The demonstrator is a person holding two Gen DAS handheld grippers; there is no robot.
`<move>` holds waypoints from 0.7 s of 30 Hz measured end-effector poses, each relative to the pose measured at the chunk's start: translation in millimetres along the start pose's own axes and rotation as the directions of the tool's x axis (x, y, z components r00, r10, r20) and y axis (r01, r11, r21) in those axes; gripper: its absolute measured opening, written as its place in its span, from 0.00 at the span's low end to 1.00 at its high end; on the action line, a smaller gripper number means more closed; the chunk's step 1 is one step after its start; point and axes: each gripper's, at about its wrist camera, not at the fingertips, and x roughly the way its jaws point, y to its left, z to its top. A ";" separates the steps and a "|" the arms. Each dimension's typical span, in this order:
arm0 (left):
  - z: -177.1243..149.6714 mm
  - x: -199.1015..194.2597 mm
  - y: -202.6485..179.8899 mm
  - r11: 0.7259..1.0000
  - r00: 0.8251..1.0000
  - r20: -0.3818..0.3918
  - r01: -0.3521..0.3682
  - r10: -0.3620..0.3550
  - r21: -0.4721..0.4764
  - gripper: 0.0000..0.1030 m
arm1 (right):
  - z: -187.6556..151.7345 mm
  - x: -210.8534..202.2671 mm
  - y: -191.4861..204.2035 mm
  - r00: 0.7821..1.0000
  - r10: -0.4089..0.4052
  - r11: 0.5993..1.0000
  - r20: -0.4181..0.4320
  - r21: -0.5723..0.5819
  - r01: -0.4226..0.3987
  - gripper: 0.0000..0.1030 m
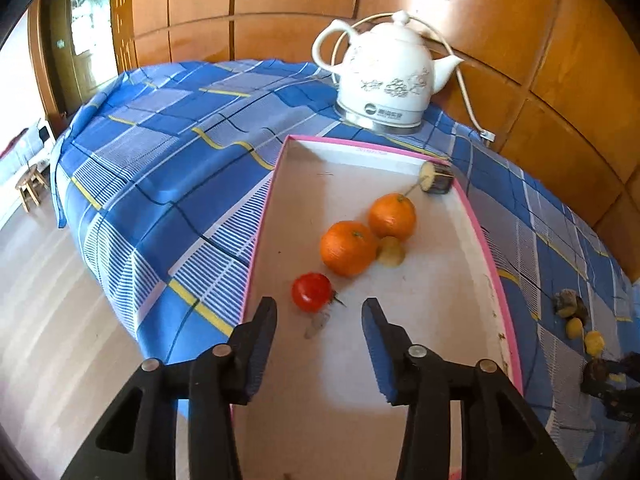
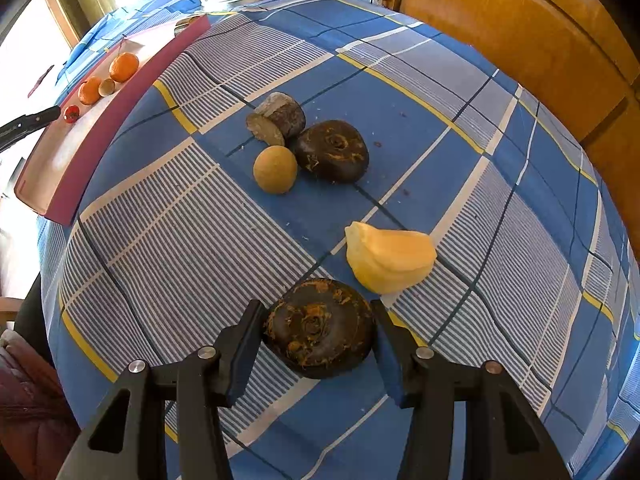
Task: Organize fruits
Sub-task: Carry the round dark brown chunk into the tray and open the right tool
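Fruits half sorted: some lie in the pink-rimmed tray [image 1: 280,168], others are loose on the counter [image 2: 440,120].

The left claw [image 1: 319,314] hangs spread and empty over the tray, just behind the tomato [image 1: 312,292]. The right claw [image 2: 319,322] pinches a dark round fruit [image 2: 320,328] resting on the cloth. To do this well, keep that squeeze gentle, lift straight up clear of the yellow piece [image 2: 390,258] just beside it, then carry it across to the tray.
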 end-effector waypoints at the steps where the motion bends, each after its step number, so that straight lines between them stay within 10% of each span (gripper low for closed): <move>1: -1.4 -2.3 -2.9 1.000 1.000 0.004 0.001 -0.001 0.009 0.44 | -0.1 -0.7 0.8 1.000 -0.001 1.000 0.001 0.000 0.001 0.51; 21: -21.3 -29.4 -50.1 0.989 0.997 0.036 0.068 -0.074 0.131 0.46 | -0.5 -3.7 7.7 1.000 -0.017 1.000 0.010 -0.014 0.018 0.51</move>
